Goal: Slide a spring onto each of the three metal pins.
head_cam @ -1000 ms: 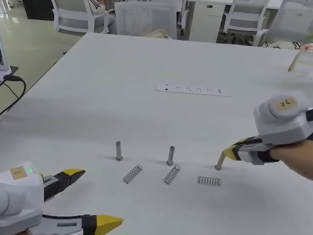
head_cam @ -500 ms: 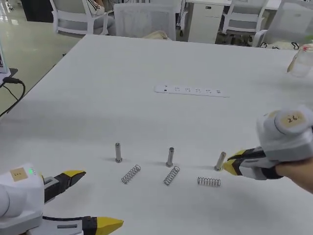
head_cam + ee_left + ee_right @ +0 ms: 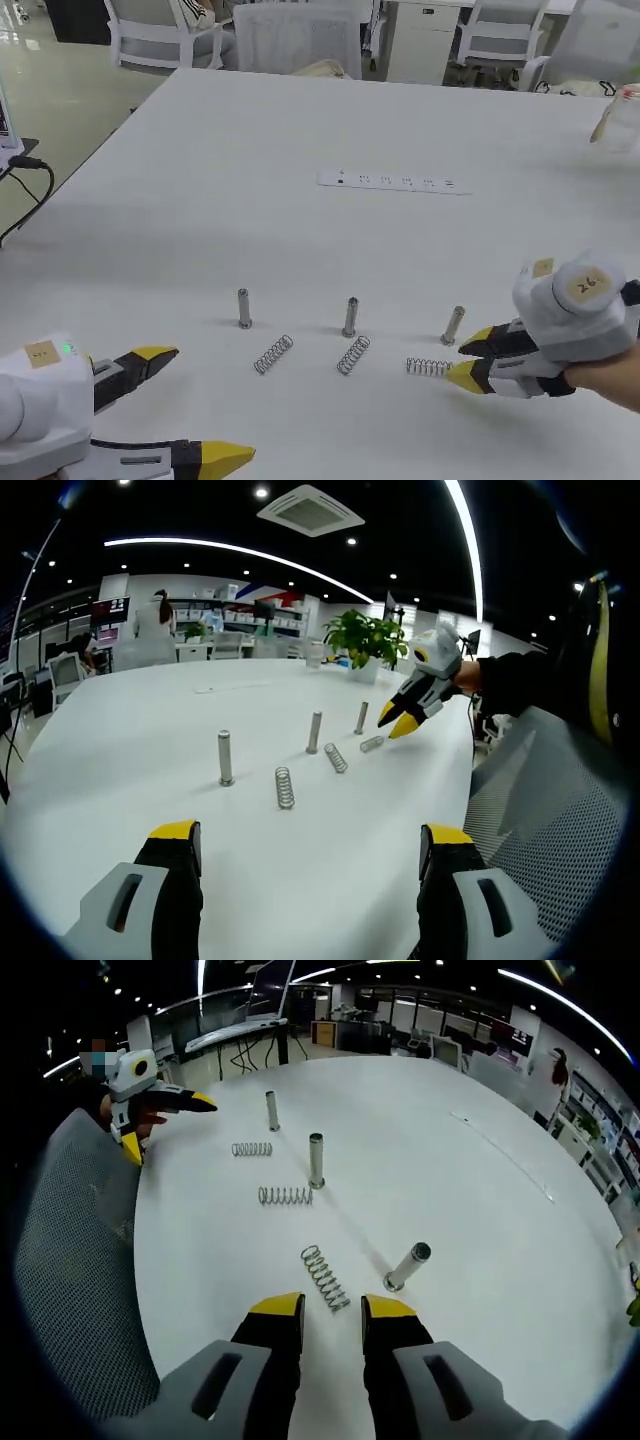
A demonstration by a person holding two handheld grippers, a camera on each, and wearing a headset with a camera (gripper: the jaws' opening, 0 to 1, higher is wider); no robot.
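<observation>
Three metal pins stand upright in a row on the white table: left pin (image 3: 244, 308), middle pin (image 3: 350, 317), right pin (image 3: 454, 325). A spring lies flat in front of each: left spring (image 3: 272, 354), middle spring (image 3: 352, 355), right spring (image 3: 428, 367). My right gripper (image 3: 464, 360) is open, its yellow tips at the right spring's right end. In the right gripper view that spring (image 3: 325, 1277) lies just ahead of the right gripper (image 3: 333, 1308), with the right pin (image 3: 406, 1266) beside it. My left gripper (image 3: 200, 405) hovers wide open at the near left, nothing between its jaws.
A white power strip (image 3: 393, 183) lies farther back at the table's middle. A clear jar (image 3: 620, 125) stands at the far right edge. White chairs (image 3: 160, 35) line the far end. A black cable (image 3: 25, 165) hangs off to the left.
My right gripper has moved from beside the right pin toward me, down to the right spring's end. The left gripper, pins and springs have stayed put.
</observation>
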